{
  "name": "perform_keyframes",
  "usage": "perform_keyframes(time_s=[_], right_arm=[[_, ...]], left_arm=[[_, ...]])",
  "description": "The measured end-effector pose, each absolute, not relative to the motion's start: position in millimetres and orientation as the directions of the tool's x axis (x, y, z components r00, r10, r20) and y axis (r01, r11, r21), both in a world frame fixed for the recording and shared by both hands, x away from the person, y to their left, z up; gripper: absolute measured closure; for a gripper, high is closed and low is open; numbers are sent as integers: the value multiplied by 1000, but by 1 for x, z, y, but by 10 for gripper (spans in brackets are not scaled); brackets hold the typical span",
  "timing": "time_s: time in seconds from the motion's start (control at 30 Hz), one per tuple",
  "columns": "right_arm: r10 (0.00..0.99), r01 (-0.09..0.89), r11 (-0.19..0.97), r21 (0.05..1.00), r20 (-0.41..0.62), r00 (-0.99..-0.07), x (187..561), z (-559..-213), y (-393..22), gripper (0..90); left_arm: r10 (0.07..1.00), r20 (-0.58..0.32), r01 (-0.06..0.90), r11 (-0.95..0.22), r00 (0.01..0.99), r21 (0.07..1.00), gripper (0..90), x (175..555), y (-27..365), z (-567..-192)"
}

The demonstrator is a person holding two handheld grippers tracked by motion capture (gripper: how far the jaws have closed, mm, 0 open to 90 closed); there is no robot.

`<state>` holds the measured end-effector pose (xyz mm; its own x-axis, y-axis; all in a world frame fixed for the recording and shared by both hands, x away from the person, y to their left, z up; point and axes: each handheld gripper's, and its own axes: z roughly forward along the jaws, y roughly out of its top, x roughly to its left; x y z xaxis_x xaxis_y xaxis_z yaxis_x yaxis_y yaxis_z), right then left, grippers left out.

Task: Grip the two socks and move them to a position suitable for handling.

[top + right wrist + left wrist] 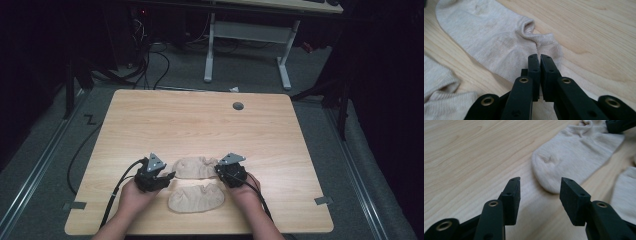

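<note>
Two beige ankle socks lie on the wooden table [200, 125] near its front edge. The far sock [195, 167] [574, 152] [491, 37] stretches between my two grippers. The near sock [196, 197] [626, 192] [441, 95] lies flat just in front of it. My left gripper [170, 176] [540, 186] is open, its jaws just short of the far sock's toe and holding nothing. My right gripper [218, 170] [539, 57] is shut, pinching a ridge of fabric at the far sock's heel end. The left gripper view also shows the right gripper [620, 125] at that end.
A grey round grommet [238, 106] sits in the tabletop near the back edge. Behind the table stand a white desk frame [247, 45] and loose cables [150, 65] on the floor. Bare wood stretches across the back half of the table.
</note>
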<state>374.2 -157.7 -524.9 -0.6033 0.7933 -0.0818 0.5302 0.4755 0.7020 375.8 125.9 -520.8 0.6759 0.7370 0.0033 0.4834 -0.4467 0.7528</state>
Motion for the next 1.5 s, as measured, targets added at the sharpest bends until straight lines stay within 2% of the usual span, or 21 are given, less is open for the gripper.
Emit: perform_keyframes(time_s=[0.13, 0.33, 0.6, 0.97, 1.23, 1.3, 1.33, 1.43, 1.5], right_arm=[[793, 523, 477, 706, -89, -603, 379, -526, -155, 867], [791, 516, 483, 707, -100, -603, 380, -526, -153, 862], [792, 518, 481, 707, -98, -602, 380, -525, -153, 840], [854, 574, 344, 743, 5, -520, 387, -517, -171, 770], [847, 605, 340, 720, 44, -529, 398, -527, -169, 730], [846, 607, 342, 718, 47, -532, 397, -528, -167, 728], [844, 606, 346, 716, 45, -535, 397, -528, -167, 732], [836, 600, 362, 714, 37, -547, 395, -528, -165, 863], [830, 589, 386, 710, 11, -558, 394, -527, -162, 882]], left_arm=[[749, -33, 515, -422, 662, 746, 523, 386, 122, -525], [749, -67, 533, -403, 659, 744, 589, 394, 114, -526], [772, -32, 536, -411, 635, 737, 614, 394, 113, -529], [770, -46, 546, -408, 637, 732, 701, 394, 114, -529], [769, -54, 550, -405, 637, 731, 747, 393, 114, -529], [761, -58, 544, -406, 646, 735, 789, 392, 114, -530], [760, -57, 540, -405, 647, 738, 797, 391, 114, -530], [757, -43, 529, -414, 653, 741, 836, 389, 114, -530], [758, -39, 528, -415, 651, 741, 851, 388, 115, -530]])
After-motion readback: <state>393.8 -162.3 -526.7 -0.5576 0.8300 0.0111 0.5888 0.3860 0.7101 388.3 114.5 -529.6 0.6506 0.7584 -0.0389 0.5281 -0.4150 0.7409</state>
